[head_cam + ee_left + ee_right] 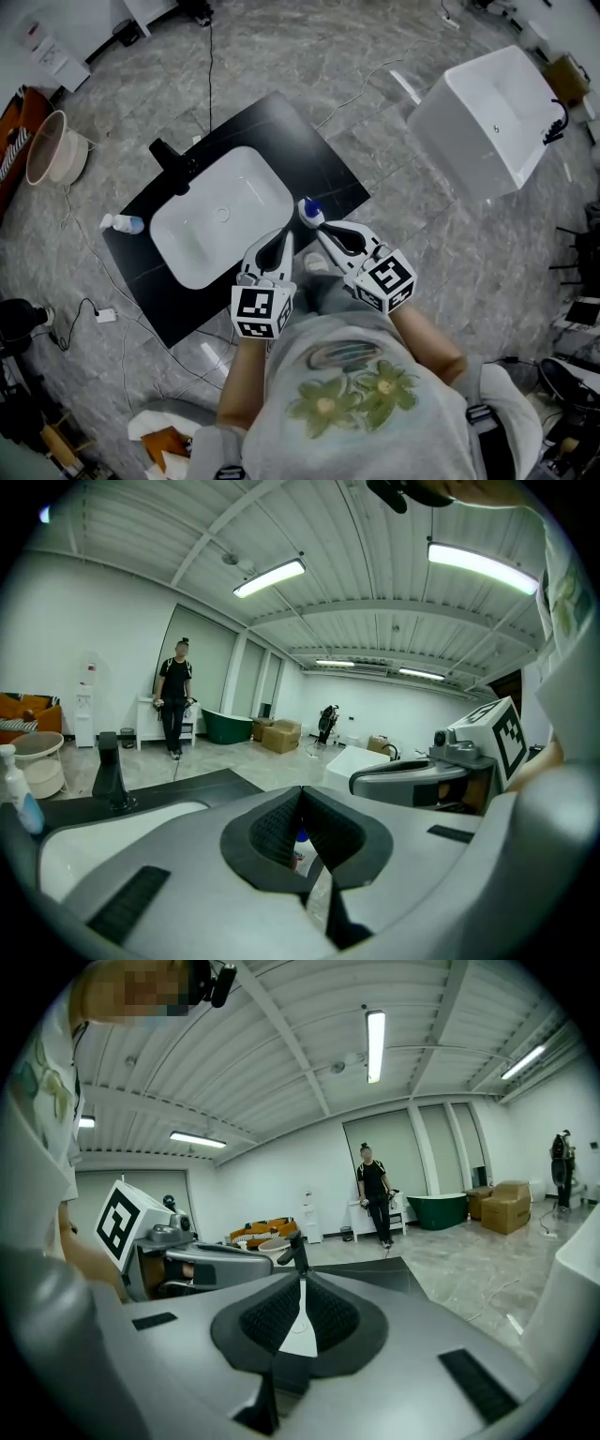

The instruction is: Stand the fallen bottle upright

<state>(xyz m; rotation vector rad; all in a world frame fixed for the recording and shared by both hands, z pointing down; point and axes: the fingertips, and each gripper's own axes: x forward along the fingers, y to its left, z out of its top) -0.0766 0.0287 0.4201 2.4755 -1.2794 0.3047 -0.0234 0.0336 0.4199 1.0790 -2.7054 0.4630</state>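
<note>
A grey marbled stone floor point(394, 56) is seen beneath, with a white rectangular tub point(450, 117) set on it. White walls point(103, 621) are lit by long tube lights point(270, 577) mounted on a ribbed white ceiling point(375, 546).

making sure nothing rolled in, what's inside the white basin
Only its drain shows in the basin; the left tool covers its near corner, so that part is unseen.
</note>
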